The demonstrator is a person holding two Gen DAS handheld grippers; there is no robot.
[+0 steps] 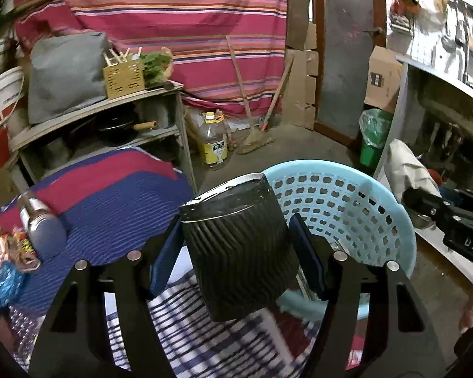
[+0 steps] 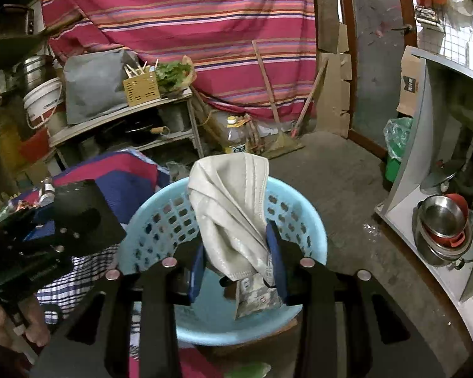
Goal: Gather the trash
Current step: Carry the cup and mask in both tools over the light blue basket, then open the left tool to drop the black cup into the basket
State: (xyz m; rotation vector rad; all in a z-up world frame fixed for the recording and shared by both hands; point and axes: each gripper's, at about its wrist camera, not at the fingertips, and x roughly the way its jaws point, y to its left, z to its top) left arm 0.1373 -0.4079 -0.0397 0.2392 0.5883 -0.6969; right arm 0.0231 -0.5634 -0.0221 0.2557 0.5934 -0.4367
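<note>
My left gripper [image 1: 236, 245] is shut on a black ribbed paper cup [image 1: 236, 252], tilted, just left of the light blue perforated basket [image 1: 347, 208]. My right gripper [image 2: 236, 261] is shut on a crumpled whitish face mask [image 2: 233, 211] and holds it above the same basket [image 2: 160, 220]. A small printed wrapper [image 2: 255, 296] lies in the basket under the mask. More wrappers [image 1: 6, 252] and a blue plastic scrap [image 1: 0, 283] lie on the striped bedcover [image 1: 116, 208] at the left. The right gripper's body [image 1: 451, 223] shows at the right edge of the left wrist view.
A steel flask [image 1: 37, 223] lies on the bedcover. A shelf [image 1: 104, 107] with a pan, grey bag and utensil box stands behind. An oil bottle [image 1: 213, 141] and brooms stand on the floor. A green bin [image 2: 397, 151] and steel bowls [image 2: 441, 223] are at the right.
</note>
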